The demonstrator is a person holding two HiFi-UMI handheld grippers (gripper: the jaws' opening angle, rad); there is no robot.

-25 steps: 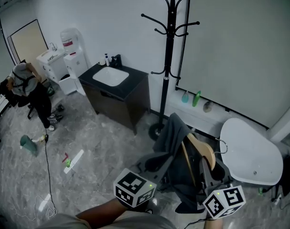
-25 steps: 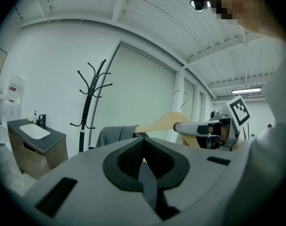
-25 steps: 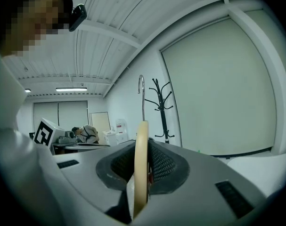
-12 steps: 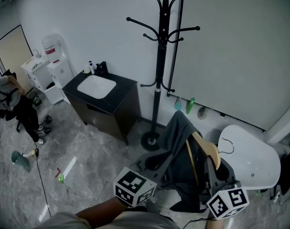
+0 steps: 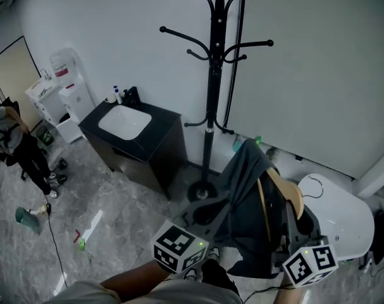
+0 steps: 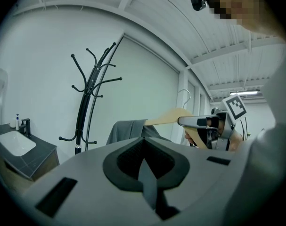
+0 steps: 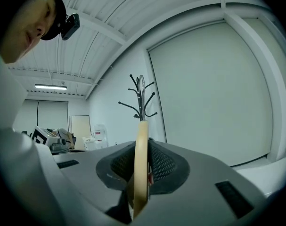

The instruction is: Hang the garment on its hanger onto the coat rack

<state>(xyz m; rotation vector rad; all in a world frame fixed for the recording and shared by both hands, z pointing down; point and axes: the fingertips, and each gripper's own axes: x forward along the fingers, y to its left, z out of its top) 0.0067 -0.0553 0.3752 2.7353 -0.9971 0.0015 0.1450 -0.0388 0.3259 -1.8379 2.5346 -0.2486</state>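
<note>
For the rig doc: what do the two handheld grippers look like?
The left gripper and right gripper match: grey moulded bodies, dark mesh-textured pads in a rounded recess. Each carries a white cube with black square markers and green lights.

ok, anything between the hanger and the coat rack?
Nothing. Right gripper view: the hanger, clamped in the right gripper, points at the coat rack across open air. Head view agrees: garment and rack stand apart, gap unobstructed.
</note>
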